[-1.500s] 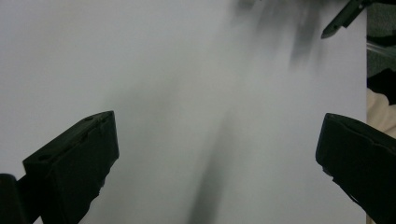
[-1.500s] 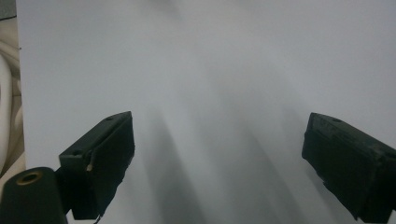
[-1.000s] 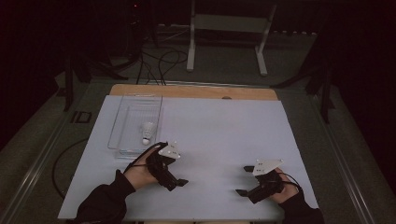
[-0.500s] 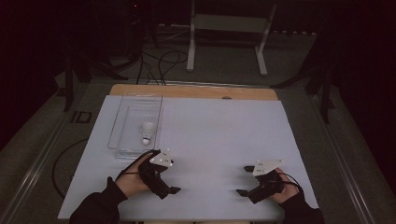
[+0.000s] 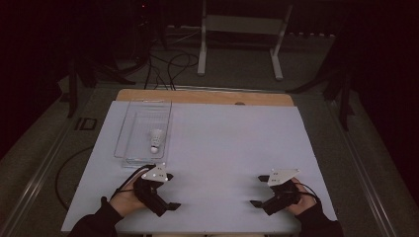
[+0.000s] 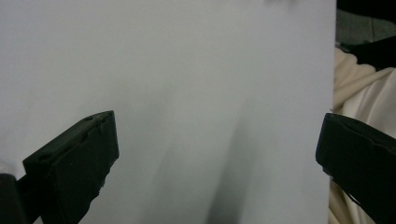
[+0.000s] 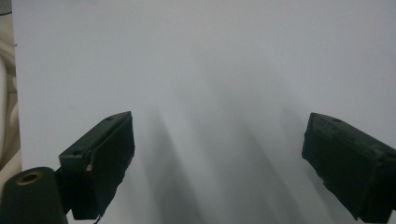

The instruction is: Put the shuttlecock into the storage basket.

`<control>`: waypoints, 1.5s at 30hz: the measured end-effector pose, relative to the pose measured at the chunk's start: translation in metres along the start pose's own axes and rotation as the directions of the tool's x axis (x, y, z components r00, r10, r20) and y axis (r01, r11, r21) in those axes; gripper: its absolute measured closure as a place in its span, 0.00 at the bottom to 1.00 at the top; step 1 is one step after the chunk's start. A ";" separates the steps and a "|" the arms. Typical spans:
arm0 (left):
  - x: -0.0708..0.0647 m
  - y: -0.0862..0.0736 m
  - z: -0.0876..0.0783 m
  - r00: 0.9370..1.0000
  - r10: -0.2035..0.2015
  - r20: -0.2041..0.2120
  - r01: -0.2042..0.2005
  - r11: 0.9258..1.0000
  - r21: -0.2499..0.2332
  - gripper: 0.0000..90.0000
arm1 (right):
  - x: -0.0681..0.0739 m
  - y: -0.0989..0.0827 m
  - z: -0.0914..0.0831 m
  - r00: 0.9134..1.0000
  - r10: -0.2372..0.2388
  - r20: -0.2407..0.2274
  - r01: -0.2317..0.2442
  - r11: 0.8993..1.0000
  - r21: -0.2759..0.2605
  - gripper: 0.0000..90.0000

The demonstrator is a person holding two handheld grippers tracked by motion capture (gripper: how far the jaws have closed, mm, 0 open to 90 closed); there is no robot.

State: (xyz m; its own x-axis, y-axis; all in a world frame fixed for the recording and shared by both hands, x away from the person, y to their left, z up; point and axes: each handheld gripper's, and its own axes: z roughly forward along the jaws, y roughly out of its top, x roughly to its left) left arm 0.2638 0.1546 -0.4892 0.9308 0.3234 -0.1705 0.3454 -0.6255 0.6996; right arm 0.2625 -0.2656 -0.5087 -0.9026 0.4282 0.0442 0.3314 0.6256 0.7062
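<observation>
L gripper (image 5: 171,190) pulled back toward near edge, jaws wide apart.

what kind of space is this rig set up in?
Probably a lab or recording workspace, not a home. A table under a plain white sheet bears just a clear tray with a shuttlecock; cables trail over the floor behind, beside a metal stand, in dark surroundings.

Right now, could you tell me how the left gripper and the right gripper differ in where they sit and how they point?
The left gripper sits just in front of the clear tray holding the shuttlecock; the right gripper lies far from it, near the table's right edge. The left one's jaws point right, the right one's point left. Both are open, empty and low over the white table.
</observation>
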 end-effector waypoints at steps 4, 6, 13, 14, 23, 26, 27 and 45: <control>0.000 -0.008 -0.002 1.000 0.003 0.002 -0.003 1.000 -0.009 0.00 | 0.000 0.000 0.000 1.000 0.001 -0.001 -0.001 1.000 0.000 0.11; 0.001 -0.011 -0.004 1.000 -0.001 -0.008 0.001 1.000 -0.002 0.00 | 0.000 0.000 0.000 1.000 0.005 -0.001 -0.005 1.000 -0.002 0.11; 0.005 -0.024 -0.012 0.999 -0.039 -0.034 0.037 0.998 -0.053 0.00 | 0.000 -0.001 0.000 1.000 0.003 0.001 -0.003 1.000 -0.002 0.11; 0.005 -0.026 -0.013 0.999 -0.038 -0.037 0.036 0.998 -0.053 0.00 | 0.000 -0.001 -0.001 1.000 0.004 0.002 -0.004 1.000 0.000 0.11; 0.003 -0.039 -0.014 0.997 -0.036 -0.067 0.032 0.998 -0.062 0.00 | 0.000 -0.002 -0.002 1.000 0.006 0.005 -0.006 1.000 -0.003 0.11; 0.003 -0.042 -0.016 0.996 -0.038 -0.084 0.032 0.997 -0.063 0.00 | -0.001 -0.004 -0.002 1.000 0.005 0.008 -0.005 1.000 0.001 0.11; 0.003 -0.043 -0.017 0.995 -0.039 -0.093 0.033 0.998 -0.058 0.00 | -0.001 -0.004 -0.002 1.000 0.006 0.009 -0.007 1.000 0.007 0.11; 0.003 -0.048 -0.015 0.993 -0.039 -0.110 0.037 0.999 -0.021 0.00 | -0.001 -0.006 -0.002 1.000 0.000 0.015 0.000 1.000 0.009 0.11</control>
State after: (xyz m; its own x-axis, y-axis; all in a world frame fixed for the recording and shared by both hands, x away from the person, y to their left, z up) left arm 0.2485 0.1958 -0.5131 0.8978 0.4237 -0.1203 0.3771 -0.5983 0.7070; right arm 0.2605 -0.2709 -0.5115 -0.8984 0.4379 0.0337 0.3340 0.6313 0.7000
